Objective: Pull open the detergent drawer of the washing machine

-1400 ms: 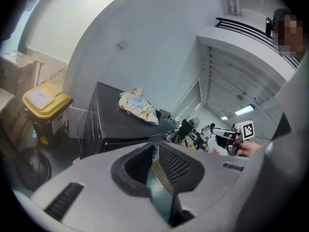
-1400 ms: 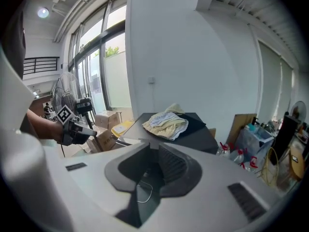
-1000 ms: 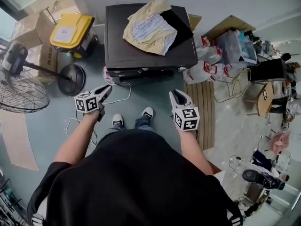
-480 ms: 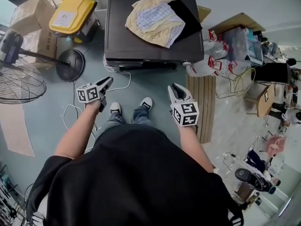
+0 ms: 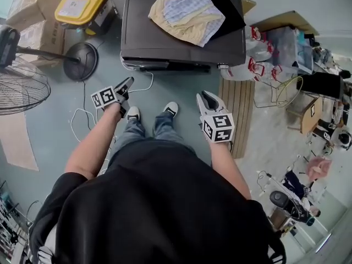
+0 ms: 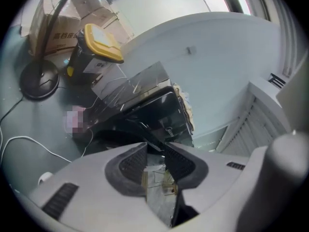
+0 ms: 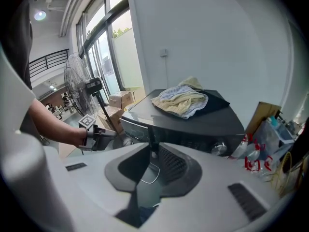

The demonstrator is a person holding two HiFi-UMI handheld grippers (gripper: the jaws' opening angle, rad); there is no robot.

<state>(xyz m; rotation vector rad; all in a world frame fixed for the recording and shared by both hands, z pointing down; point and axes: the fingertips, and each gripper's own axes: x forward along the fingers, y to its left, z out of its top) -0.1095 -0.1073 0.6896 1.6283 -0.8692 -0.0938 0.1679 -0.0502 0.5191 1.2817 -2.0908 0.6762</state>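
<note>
The dark washing machine (image 5: pixel 181 37) stands ahead of me with a heap of yellow and checked clothes (image 5: pixel 190 10) on its lid. Its front control strip (image 5: pixel 165 66) shows only as a thin dark edge in the head view, and I cannot pick out the detergent drawer there. A silver knob (image 7: pixel 219 148) sits at the panel's right end. My left gripper (image 5: pixel 127 82) hangs low in front of the machine's left corner, clear of it. Its jaws have just been opening and nothing is between them (image 6: pixel 155 151). My right gripper (image 5: pixel 206 96) hovers in front of the right side, slightly open and empty (image 7: pixel 152 151).
A yellow-lidded bin (image 5: pixel 82 4) and cardboard boxes (image 5: pixel 27 10) stand left of the machine. A floor fan (image 5: pixel 22 87) with a round base (image 5: pixel 80 67) is nearby. A white cable (image 5: pixel 146 84) trails on the floor by my shoes (image 5: pixel 133 113). A slatted wooden board (image 5: pixel 236 114) and bags (image 5: pixel 258 65) lie to the right.
Both grippers have sunk lower in front of the machine. The left one has rolled and its jaws have parted. The head view has shifted toward the machine.
</note>
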